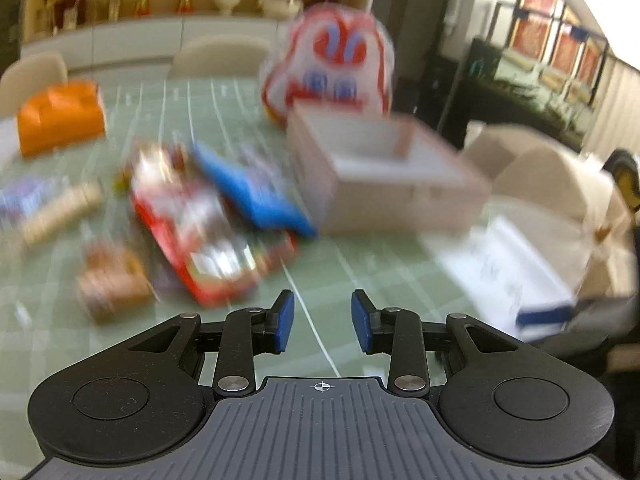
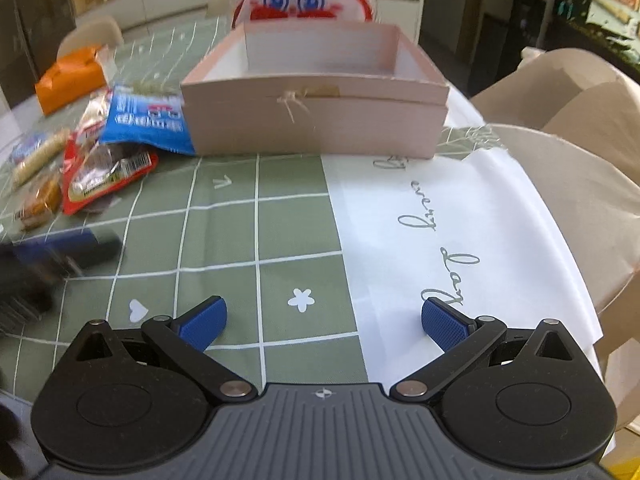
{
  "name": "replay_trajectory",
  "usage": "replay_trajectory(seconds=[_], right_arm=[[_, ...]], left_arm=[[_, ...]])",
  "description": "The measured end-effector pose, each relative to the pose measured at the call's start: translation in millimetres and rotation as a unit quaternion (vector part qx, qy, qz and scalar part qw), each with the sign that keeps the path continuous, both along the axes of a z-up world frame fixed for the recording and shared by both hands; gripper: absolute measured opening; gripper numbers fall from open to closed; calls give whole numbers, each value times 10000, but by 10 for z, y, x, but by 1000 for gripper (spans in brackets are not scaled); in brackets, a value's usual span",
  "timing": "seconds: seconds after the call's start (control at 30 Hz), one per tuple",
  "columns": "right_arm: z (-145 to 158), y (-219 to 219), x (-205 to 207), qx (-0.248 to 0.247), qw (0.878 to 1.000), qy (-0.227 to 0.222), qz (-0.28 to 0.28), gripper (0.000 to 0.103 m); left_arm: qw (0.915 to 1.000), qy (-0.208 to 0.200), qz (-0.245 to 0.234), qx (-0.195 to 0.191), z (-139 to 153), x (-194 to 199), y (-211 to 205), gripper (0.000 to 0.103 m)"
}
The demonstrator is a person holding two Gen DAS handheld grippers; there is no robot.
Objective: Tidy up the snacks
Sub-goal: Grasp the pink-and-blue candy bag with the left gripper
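Snacks (image 2: 108, 152) heaped beside pink box (image 2: 316, 120), green checked tablecloth (image 2: 256, 240), beige chairs (image 2: 580, 152)

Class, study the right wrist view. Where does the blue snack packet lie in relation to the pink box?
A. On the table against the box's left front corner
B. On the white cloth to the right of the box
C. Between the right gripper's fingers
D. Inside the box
A: the blue snack packet lies on the green checked tablecloth with its edge at the left front corner of the pink box, whose visible inside holds nothing.
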State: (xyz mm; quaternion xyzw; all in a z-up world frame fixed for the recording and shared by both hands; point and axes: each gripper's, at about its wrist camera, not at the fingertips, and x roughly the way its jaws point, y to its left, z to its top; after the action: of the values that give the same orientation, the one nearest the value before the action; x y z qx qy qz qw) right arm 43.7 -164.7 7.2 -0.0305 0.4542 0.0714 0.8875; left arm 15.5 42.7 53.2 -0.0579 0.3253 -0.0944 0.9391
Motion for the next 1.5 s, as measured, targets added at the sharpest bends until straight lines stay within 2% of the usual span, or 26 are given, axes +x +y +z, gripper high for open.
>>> replay_trajectory(seconds=[0.1,0.13,0.2,0.27,0.33,0.4,0.47,0.57,0.63,0.7,0.77,0.8,0.83,0.87,0.97,1.03,1.07,1.1,1.17,1.2,1.33,1.4,1.5], right_arm=[[43,24,144,-75,9987,449,218,100],[67,41,187,-87,9980,566,279,89],[183,103,190,-149,9982,422,401,83],[368,212,140,-259,9978,-109,600,83],[535,346,112,-289,9953,-541,754,84],[633,468,133,-190,9935,-701,876,84],[649,607,223,-83,9931,-608,1002,84],[662,851,339,137,9912,-454,1237,84],[686,1133,443,324,9876,-448,1470,84],[738,1454,536,635,9822,-361,1730,84],[717,1793,678,935,9781,-111,1854,80],[686,1980,754,1090,9760,75,1884,72],[632,2171,841,1233,9732,263,1925,63],[570,2346,913,1300,9711,394,1964,60],[362,2774,1108,1253,9716,666,1895,57],[254,2976,1222,1137,9728,670,1904,57],[208,3049,1255,1068,9731,663,1932,55],[160,3120,1299,1019,9718,708,2004,47],[127,3140,1295,1067,9662,887,2175,37],[132,3130,1273,1036,9647,919,2242,29],[166,2936,1112,1136,9557,1298,2384,28],[194,2781,945,1070,9530,1344,2494,28],[310,2504,667,1113,9486,1302,2661,27]], left_arm=[[9987,-436,187,189,358,205,538,40],[9981,-448,363,237,412,316,749,40],[9927,-365,1110,317,443,611,1327,39],[9810,-61,1912,337,338,967,1951,37],[9702,365,2386,208,136,1291,2458,37],[9651,638,2538,-42,-51,1494,2768,37],[9635,841,2526,-285,-206,1624,2957,37],[9720,980,2105,-357,-291,1681,2928,38],[9788,946,1814,-69,-269,1610,2825,38],[9823,939,1621,50,-250,1478,2762,38],[9864,912,1363,124,-270,1314,2697,39],[9880,901,1242,195,-280,1219,2658,39],[9888,878,1181,238,-300,1138,2618,39],[9893,861,1159,226,-284,1043,2626,39],[9888,866,1217,46,-289,835,2620,39],[9873,889,1310,-155,-298,761,2643,39],[9859,906,1377,-285,-302,730,2667,39],[9842,923,1456,-417,-311,709,2684,38],[9820,949,1543,-543,-311,682,2691,37],[9816,958,1566,-533,-302,685,2677,37],[9818,1017,1514,-530,-261,742,2586,38],[9820,995,1509,-543,-247,789,2527,38],[9845,1010,1394,-348,-238,916,2384,38]])
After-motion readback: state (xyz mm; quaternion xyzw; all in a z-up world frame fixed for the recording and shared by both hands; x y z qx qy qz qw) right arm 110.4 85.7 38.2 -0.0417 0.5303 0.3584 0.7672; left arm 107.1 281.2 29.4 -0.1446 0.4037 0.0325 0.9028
